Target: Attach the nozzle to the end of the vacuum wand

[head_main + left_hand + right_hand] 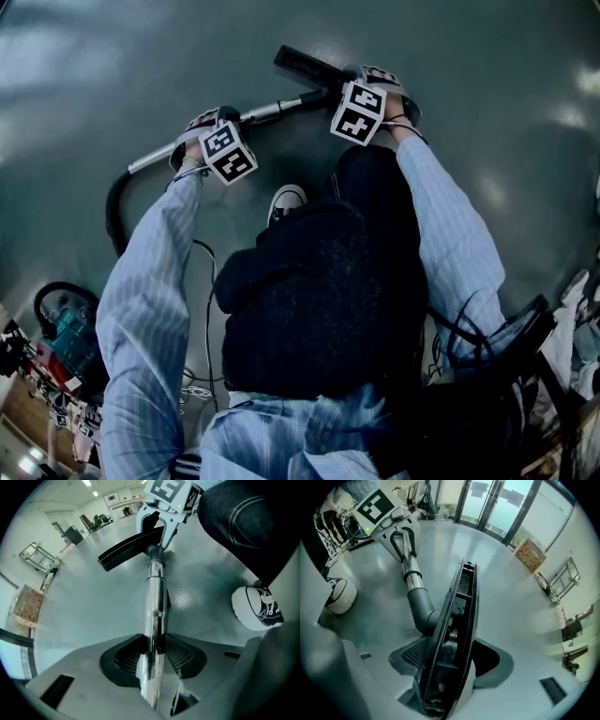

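Observation:
In the head view my left gripper (208,134) is shut on the chrome vacuum wand (272,111), which slants up to the right. My right gripper (373,86) is shut on the black floor nozzle (302,63) at the wand's far end. The left gripper view shows the wand (153,606) clamped between my left gripper's (152,656) pads and running to the nozzle (125,551). In the right gripper view the nozzle (457,634) stands on edge in my right gripper (446,665). Its grey neck (419,605) meets the wand's tip (410,573).
A black hose (116,208) curves from the wand's near end towards a vacuum body (64,330) at lower left. The person's white-toed shoe (286,200) stands on the grey floor just below the wand. Cables (208,309) trail near the legs.

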`<state>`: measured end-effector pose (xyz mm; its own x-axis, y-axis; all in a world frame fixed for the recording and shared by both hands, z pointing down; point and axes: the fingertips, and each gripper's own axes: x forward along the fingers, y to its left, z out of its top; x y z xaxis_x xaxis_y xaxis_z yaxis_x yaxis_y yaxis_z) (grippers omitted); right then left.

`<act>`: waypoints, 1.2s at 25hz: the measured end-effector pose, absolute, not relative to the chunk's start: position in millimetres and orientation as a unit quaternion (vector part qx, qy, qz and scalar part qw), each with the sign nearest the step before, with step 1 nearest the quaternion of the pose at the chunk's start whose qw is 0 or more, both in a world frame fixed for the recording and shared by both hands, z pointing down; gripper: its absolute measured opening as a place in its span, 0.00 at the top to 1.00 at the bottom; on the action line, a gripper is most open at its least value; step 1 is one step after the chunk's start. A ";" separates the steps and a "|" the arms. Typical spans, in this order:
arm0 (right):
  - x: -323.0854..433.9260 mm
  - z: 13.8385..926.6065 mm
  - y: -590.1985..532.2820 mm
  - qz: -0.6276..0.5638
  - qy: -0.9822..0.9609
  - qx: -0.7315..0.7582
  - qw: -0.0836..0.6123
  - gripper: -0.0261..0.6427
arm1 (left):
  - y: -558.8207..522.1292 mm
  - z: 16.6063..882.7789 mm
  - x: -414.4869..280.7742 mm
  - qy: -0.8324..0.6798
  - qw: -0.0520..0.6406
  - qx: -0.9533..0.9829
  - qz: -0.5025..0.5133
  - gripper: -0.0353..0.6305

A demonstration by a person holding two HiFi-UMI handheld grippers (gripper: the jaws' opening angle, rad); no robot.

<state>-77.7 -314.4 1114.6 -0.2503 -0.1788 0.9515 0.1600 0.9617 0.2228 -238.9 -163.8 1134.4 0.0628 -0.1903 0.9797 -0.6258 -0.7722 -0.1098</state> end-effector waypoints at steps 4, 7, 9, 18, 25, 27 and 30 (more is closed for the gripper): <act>-78.8 1118.0 -316.3 -0.132 -0.782 0.011 0.609 0.53 | -165.5 1134.9 -240.0 -0.304 0.192 0.707 0.609 0.71; -71.2 1122.6 -313.7 -0.093 -0.785 0.024 0.612 0.53 | -164.6 1135.8 -239.9 -0.328 0.216 0.701 0.595 0.71; -63.9 1115.7 -314.3 -0.079 -0.791 0.032 0.606 0.53 | -162.8 1129.6 -243.3 -0.353 0.221 0.698 0.583 0.71; -9.1 1043.6 -315.5 0.095 -0.868 0.148 0.464 0.53 | -169.1 1068.0 -231.0 -0.509 0.290 0.698 0.411 0.71; -14.1 1010.7 -289.5 0.203 -0.909 0.186 0.312 0.53 | -196.1 1024.3 -189.8 -0.572 0.360 0.705 0.216 0.86; -13.6 1008.9 -286.6 0.179 -0.913 0.185 0.318 0.54 | -204.5 1012.0 -178.7 -0.574 0.370 0.708 0.178 0.89; -12.0 998.7 -295.6 0.173 -0.909 0.215 0.312 0.71 | -208.8 994.8 -177.9 -0.571 0.369 0.710 0.185 0.92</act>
<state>-12.0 -295.6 998.7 -0.7133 -0.2834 0.6410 -0.4988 0.8478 -0.1801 -177.9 -208.8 994.8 0.2793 -0.6741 0.6838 -0.9470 -0.0757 0.3122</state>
